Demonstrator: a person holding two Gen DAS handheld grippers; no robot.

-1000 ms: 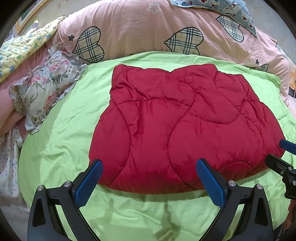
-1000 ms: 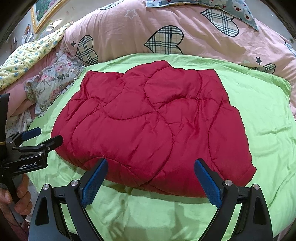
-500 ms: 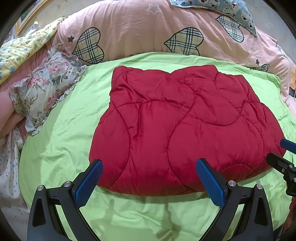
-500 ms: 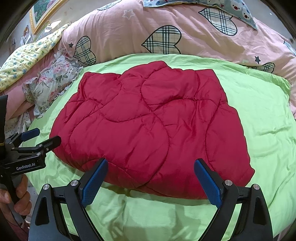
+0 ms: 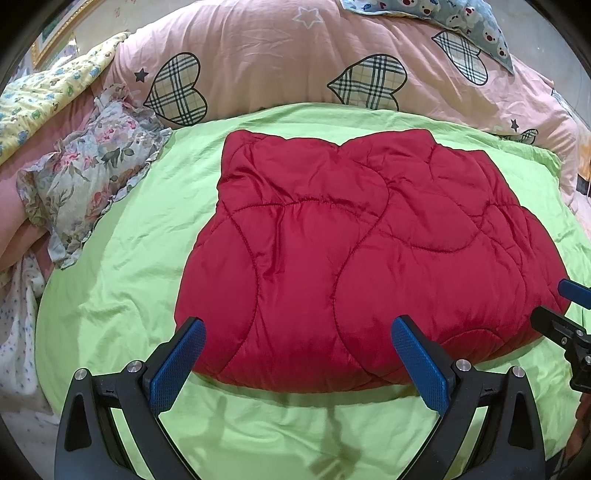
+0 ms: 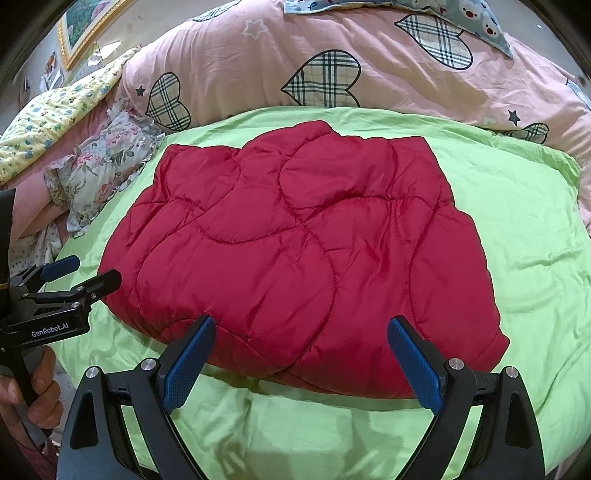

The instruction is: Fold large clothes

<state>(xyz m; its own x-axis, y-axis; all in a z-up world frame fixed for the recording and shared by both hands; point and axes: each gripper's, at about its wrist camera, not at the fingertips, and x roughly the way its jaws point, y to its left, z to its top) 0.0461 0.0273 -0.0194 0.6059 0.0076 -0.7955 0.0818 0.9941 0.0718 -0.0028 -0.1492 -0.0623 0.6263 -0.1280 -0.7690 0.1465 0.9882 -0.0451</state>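
Observation:
A red quilted padded garment lies folded into a thick, roughly rectangular bundle on a lime green sheet; it also shows in the right wrist view. My left gripper is open and empty, hovering just short of the garment's near edge. My right gripper is open and empty, also at the near edge, further right. Each gripper shows at the side of the other's view: the right one, the left one held by a hand.
A pink duvet with plaid hearts is piled behind the green sheet. A floral pillow lies at the left, with a yellow patterned blanket beyond it. A framed picture hangs far left.
Both grippers have drifted slightly, staying open at the garment's near edge. The garment has not moved.

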